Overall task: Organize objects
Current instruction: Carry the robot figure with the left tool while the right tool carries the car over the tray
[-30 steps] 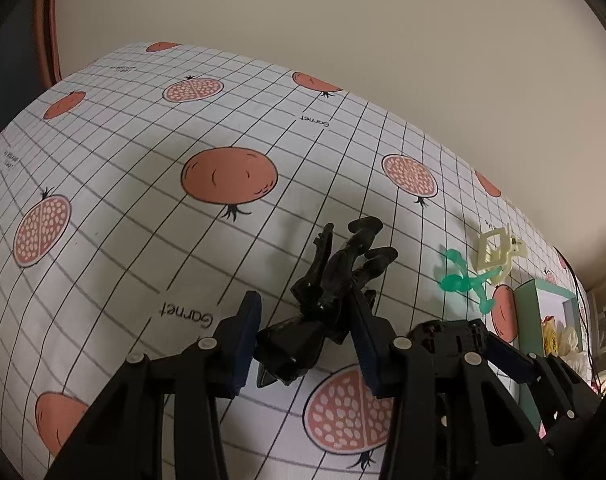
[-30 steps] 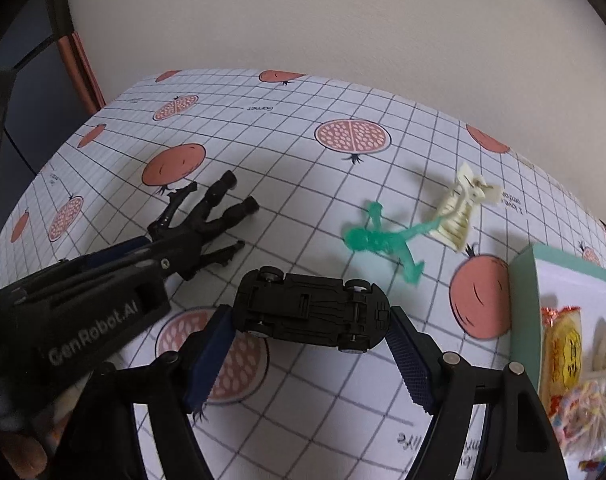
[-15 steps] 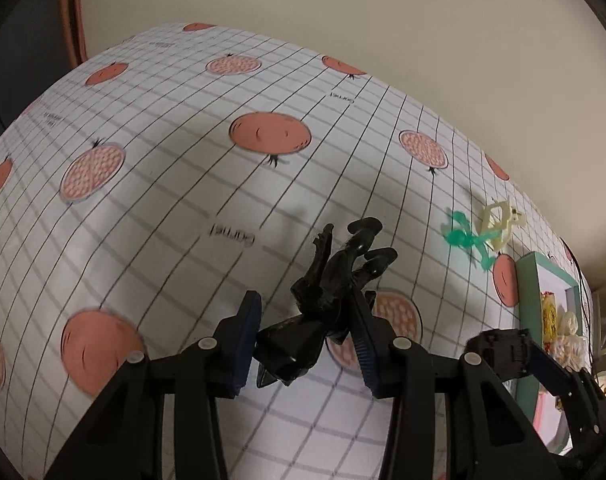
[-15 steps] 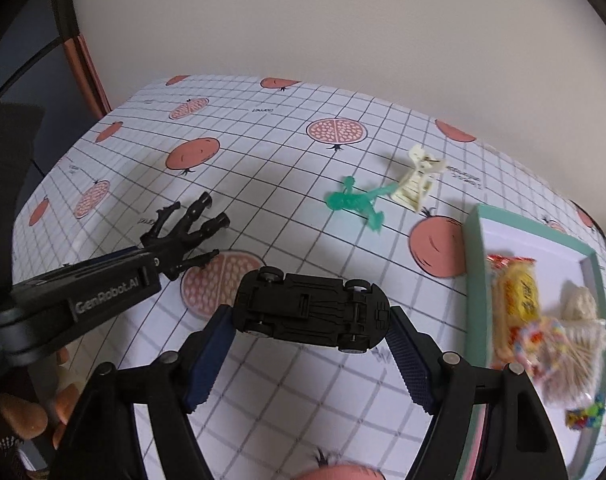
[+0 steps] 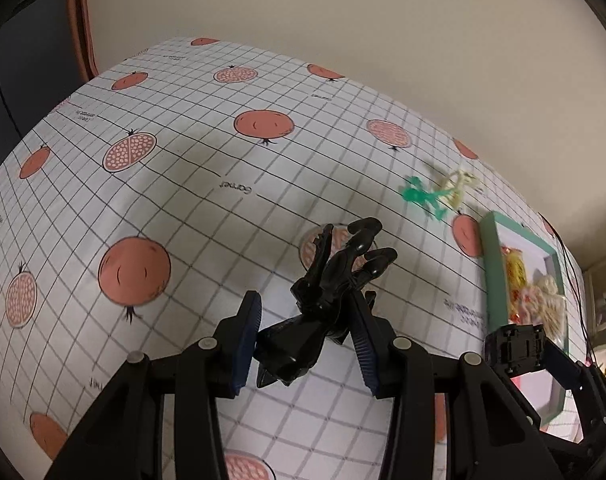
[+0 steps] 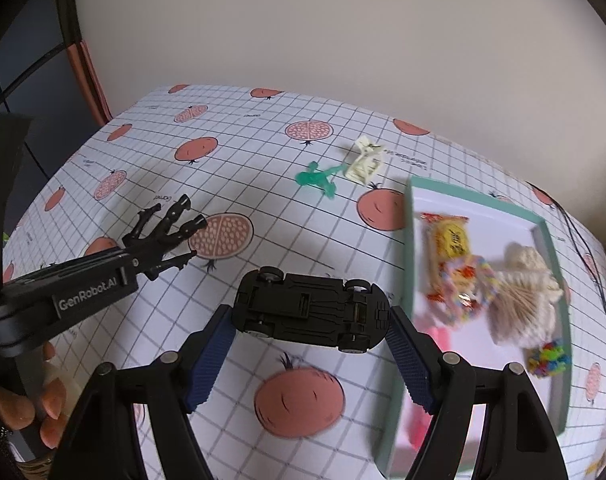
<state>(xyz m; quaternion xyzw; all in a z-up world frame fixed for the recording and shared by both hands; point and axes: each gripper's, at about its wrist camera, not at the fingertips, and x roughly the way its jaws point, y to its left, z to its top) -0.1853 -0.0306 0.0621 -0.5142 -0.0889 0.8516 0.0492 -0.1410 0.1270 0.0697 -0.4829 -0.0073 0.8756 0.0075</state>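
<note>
Both grippers have risen and swung toward the tray since a second ago, so the tray now fills far more of the right wrist view, while each toy sits between its pads just as before.

Nearest the right wrist camera, the right gripper [image 6: 309, 354] is clenching a black toy car [image 6: 309, 312], held crosswise with its underside and wheels facing the lens, one blue pad at each end. It is hanging above the counter [image 6: 239, 184], just left of the tray's near edge. Nearest the left wrist camera, the left gripper [image 5: 305, 338] is grasping a black claw-shaped toy [image 5: 327, 292], whose fingers are pointing forward past the pads.

Just beyond, the green-rimmed tray [image 6: 545, 236] is lying to the right, holding a yellow snack packet [image 6: 449, 240], a bundle of toothpicks [image 6: 519, 312] and a small cluster of bright beads [image 6: 549, 360]; its middle is blurred. Farther off, a green figure [image 6: 317, 178] and a cream figure [image 6: 363, 164] are lying touching each other, well apart from both grippers. Open checked cloth is stretching left of them to the counter's far edge at the wall.
</note>
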